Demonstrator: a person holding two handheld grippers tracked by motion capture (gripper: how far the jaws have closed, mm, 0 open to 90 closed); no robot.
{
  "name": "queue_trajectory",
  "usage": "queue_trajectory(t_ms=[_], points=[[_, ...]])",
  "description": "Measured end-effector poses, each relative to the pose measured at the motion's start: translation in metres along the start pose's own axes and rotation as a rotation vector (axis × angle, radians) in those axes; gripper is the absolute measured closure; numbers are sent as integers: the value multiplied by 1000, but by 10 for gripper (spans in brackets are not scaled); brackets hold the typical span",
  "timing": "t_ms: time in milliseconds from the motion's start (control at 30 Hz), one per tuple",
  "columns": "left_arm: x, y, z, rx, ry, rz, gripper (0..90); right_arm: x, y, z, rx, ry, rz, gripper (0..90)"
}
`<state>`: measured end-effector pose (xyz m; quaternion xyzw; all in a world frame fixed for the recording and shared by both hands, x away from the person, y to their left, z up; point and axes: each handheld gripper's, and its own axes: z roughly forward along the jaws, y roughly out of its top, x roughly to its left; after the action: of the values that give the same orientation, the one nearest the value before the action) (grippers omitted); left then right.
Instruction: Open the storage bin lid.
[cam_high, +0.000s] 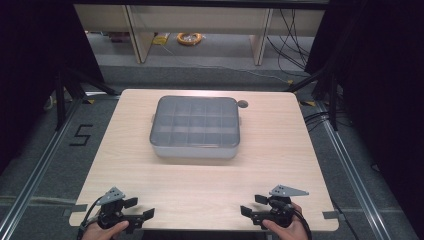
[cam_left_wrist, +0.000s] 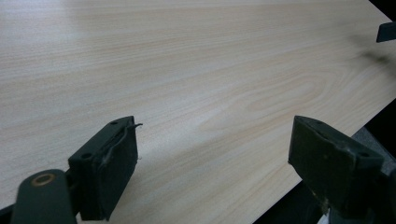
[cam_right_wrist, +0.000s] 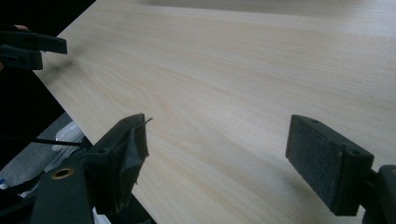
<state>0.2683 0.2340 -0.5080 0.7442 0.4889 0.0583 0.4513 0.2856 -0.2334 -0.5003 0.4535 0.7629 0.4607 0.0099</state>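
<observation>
A grey translucent box (cam_high: 195, 127) with a closed lid and a grid of compartments sits at the middle of the light wooden table (cam_high: 280, 150), toward its far side. My left gripper (cam_high: 139, 208) rests at the near left corner, held by a hand, jaws open with nothing between them. In the left gripper view its pads (cam_left_wrist: 114, 163) stand wide apart over bare wood. My right gripper (cam_high: 253, 205) sits at the near right corner, also open and empty. In the right gripper view the pads (cam_right_wrist: 327, 158) frame bare tabletop, with the other gripper (cam_right_wrist: 32, 46) far off.
A small round hole (cam_high: 242, 104) marks the table's far edge beside the box. Dark curtains flank the table. Grey floor with metal rails, a shelf unit and cables lie beyond. Wide bare wood separates the grippers from the box.
</observation>
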Motion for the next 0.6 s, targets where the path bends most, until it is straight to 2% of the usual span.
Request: queue_trajectory(t_ms=[33,67,100,167,200,267,333,367,400,467,600], points=[[0,0,0,-1,0,0,152,0,0,-1,6,-16,-1,216],[-1,0,1,-7,0,-5,152,-1,0,-3,0,-31,-22,216],[-1,0,1,-7,0,-5,151,-1,0,-3,0,-31,-22,216],[-1,0,0,-5,2,-10,152,-1,0,-2,-13,3,8,216],[-1,0,0,-7,6,-9,152,-2,0,-1,-22,-7,-7,216],[1,1,-1,-5,5,2,152,-1,1,-3,-12,-12,0,216],[0,1,0,-10,9,-12,152,0,0,-2,-16,-5,-1,217],[0,1,-1,-14,4,-7,152,2,0,-1,-18,11,32,217],[0,1,-1,-15,1,-10,152,2,0,-2,-10,13,36,217],[1,2,-2,-12,1,-3,152,0,1,-3,-15,-8,-4,218],[2,2,-2,-18,-5,-23,152,-2,1,0,-31,-7,-10,220]])
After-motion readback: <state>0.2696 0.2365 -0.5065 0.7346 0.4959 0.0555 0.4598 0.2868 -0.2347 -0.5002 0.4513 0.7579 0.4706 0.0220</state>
